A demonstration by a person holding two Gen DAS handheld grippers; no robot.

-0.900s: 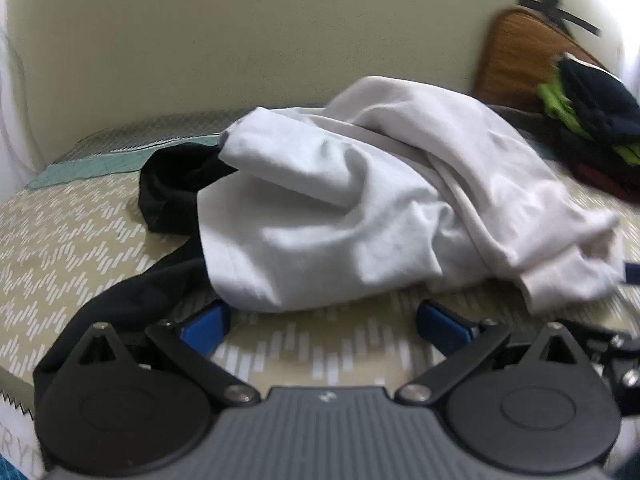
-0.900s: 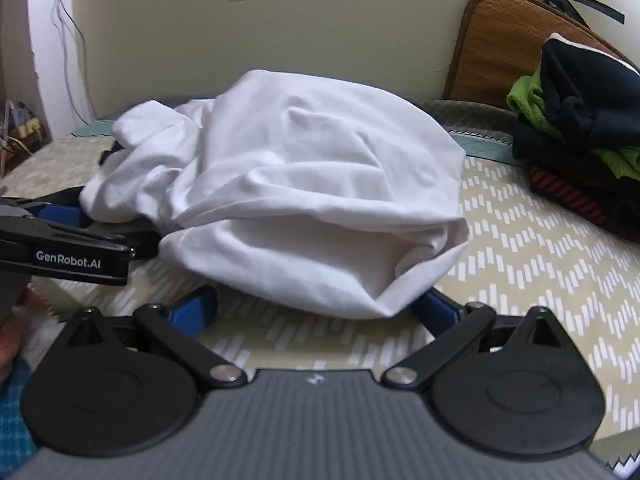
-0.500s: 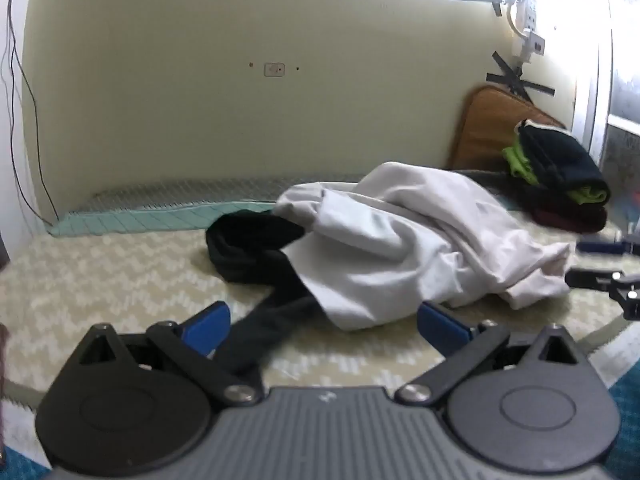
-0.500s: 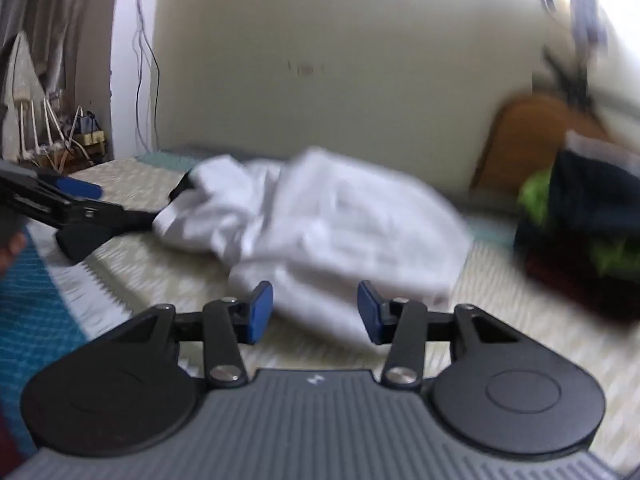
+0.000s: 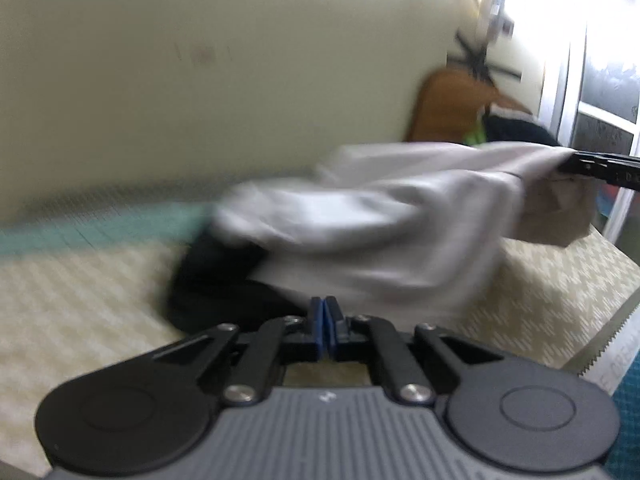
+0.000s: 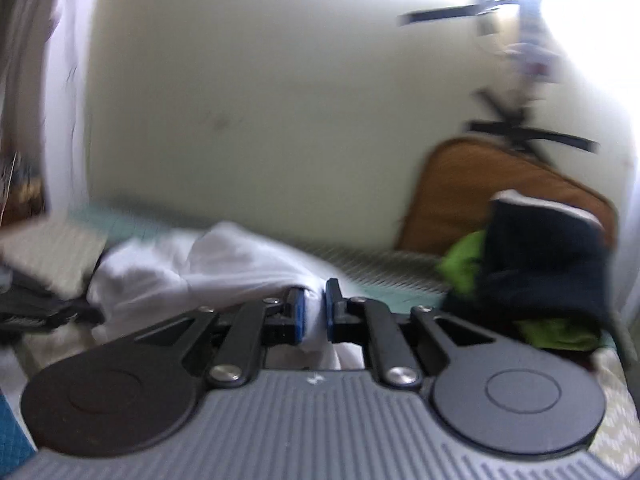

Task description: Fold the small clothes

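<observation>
A white garment point(image 5: 372, 232) lies bunched on the patterned bed cover point(image 5: 80, 280), partly over a black garment point(image 5: 216, 280). My right gripper point(image 6: 314, 312) is shut on a fold of the white garment point(image 6: 200, 268) and lifts its edge; it shows at the right in the left wrist view point(image 5: 576, 166). My left gripper point(image 5: 325, 320) has its blue pads pressed together with no cloth seen between them, just in front of both garments. Both views are blurred.
A stack of folded dark and green clothes point(image 6: 536, 276) stands at the right against a brown cushion point(image 6: 480, 184). A pale wall point(image 5: 240, 80) runs behind the bed. The bed's edge point(image 5: 608, 352) is at the right.
Both grippers have closed. The right one has taken hold of the white garment's edge and raised it. The left gripper went from wide open to shut.
</observation>
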